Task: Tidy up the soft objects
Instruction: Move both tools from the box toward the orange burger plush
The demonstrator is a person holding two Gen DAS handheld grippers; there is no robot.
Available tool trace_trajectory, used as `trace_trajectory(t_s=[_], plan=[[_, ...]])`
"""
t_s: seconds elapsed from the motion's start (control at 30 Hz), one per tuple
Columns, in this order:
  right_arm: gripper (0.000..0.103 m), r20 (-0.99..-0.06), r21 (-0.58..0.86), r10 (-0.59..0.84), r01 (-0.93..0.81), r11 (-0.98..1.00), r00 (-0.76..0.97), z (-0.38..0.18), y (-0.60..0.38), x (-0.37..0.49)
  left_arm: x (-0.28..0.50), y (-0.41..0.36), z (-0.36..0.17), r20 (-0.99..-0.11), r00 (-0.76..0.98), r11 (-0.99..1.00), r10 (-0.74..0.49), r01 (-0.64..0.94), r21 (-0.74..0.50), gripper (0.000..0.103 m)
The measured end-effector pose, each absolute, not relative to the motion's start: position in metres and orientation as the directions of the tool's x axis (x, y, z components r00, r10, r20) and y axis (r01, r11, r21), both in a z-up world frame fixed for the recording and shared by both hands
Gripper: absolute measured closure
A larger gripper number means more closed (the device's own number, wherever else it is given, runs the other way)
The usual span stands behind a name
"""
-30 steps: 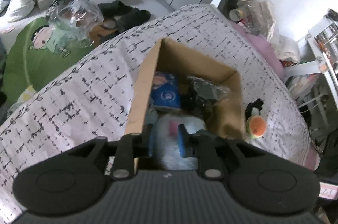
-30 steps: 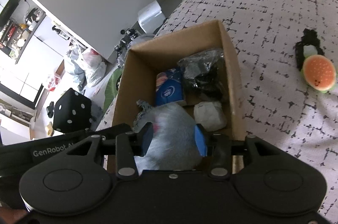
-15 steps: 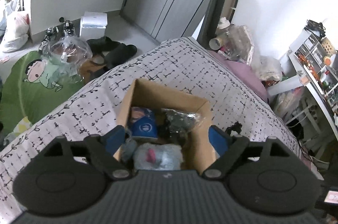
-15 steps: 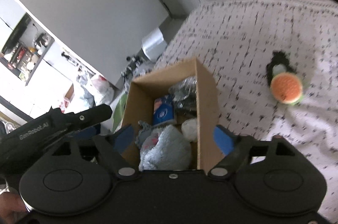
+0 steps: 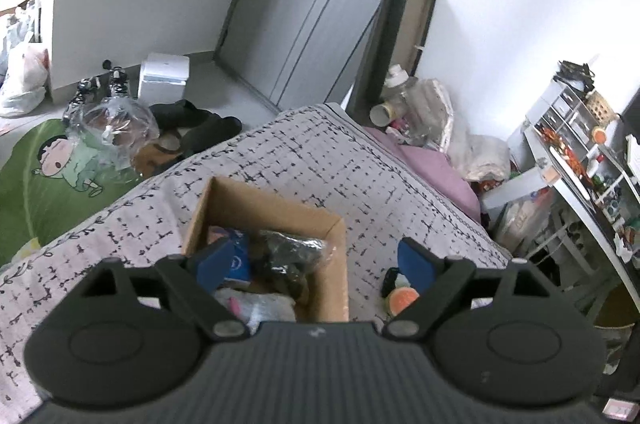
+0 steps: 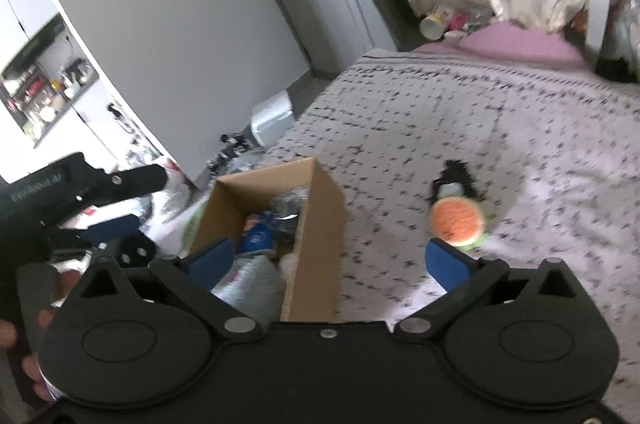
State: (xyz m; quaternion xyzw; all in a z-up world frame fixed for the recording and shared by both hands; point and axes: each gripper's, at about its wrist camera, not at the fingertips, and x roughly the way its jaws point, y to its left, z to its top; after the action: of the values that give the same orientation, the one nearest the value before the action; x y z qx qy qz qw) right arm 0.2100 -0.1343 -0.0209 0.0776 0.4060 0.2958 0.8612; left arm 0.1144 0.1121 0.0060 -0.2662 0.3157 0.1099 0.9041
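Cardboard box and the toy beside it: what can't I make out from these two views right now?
- Box contents, left wrist view: near part hidden behind the left tool body.
- Grey plush, right wrist view: lower half covered by the right tool; motion blur.
- Orange toy, left wrist view: mostly behind a finger; blurred in the right wrist view.

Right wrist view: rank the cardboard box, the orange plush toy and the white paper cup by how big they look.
1. cardboard box
2. orange plush toy
3. white paper cup, though it sits much farther away, so its true size is unsure.
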Motion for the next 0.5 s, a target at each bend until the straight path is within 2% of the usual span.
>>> trace_trajectory(t_s=[0.5], plan=[[0.0,-0.666,0.323,0.539,-0.451,0.832,0.516,-0.034,-0.176,0.208,0.127,0.081,0.003,-0.651,0.759,0.879,0.003,-0.313,-0.361,0.013]])
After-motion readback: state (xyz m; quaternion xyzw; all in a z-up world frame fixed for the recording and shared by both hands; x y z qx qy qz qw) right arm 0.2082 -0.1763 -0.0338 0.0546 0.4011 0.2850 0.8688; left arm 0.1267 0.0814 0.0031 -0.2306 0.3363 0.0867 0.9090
